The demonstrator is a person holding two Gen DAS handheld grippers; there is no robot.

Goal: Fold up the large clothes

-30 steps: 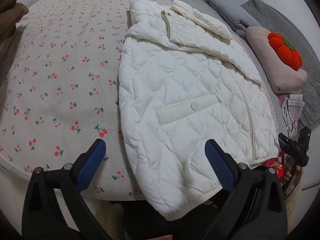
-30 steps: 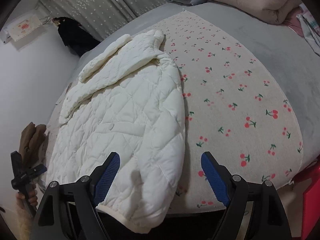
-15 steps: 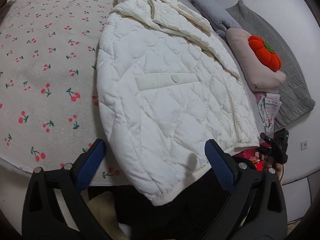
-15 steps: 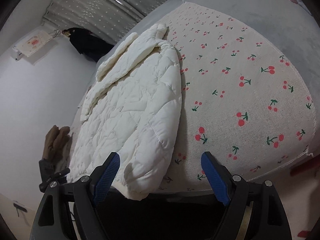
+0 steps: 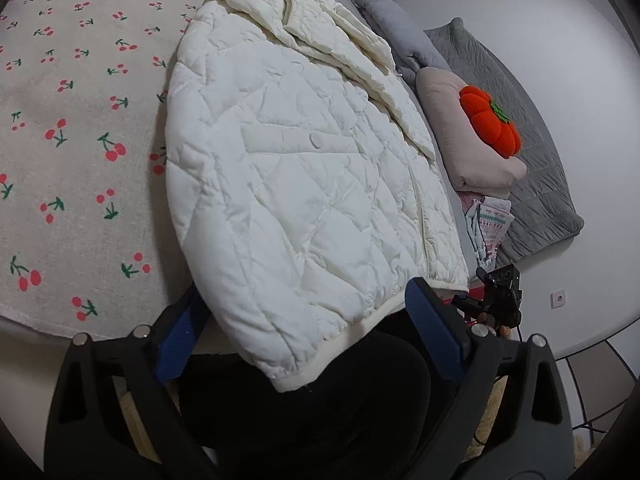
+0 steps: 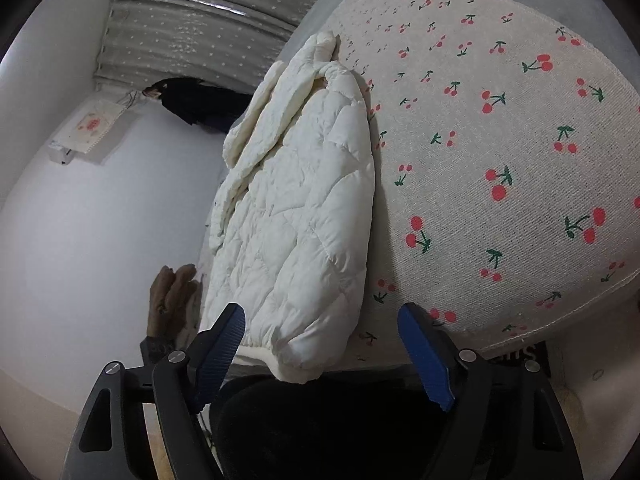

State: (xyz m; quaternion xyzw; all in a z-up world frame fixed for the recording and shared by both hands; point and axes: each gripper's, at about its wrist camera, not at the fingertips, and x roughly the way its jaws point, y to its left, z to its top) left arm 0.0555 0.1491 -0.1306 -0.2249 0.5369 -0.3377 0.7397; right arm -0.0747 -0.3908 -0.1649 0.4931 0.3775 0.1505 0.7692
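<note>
A white quilted jacket (image 5: pixel 304 168) lies on a cherry-print cloth (image 5: pixel 72 152) on the bed, folded lengthwise, with its hem hanging over the near edge. My left gripper (image 5: pixel 308 324) is open, its blue pads either side of the hem's left corner, not closed on it. The jacket also shows in the right wrist view (image 6: pixel 296 220), with the cherry-print cloth (image 6: pixel 500 152) to its right. My right gripper (image 6: pixel 324 344) is open, its pads straddling the hem's right corner.
A beige folded blanket (image 5: pixel 472 148) with an orange pumpkin cushion (image 5: pixel 490 120) lies right of the jacket, beside grey bedding (image 5: pixel 528 184) and patterned clothes (image 5: pixel 488 224). A brown item (image 6: pixel 168 300) sits at the bed's left edge. Dark clothing (image 5: pixel 320 408) lies below the bed edge.
Both grippers have moved down and in toward the jacket's hem at the bed's near edge. The hem now lies between each gripper's open pads. The jacket has not moved.
</note>
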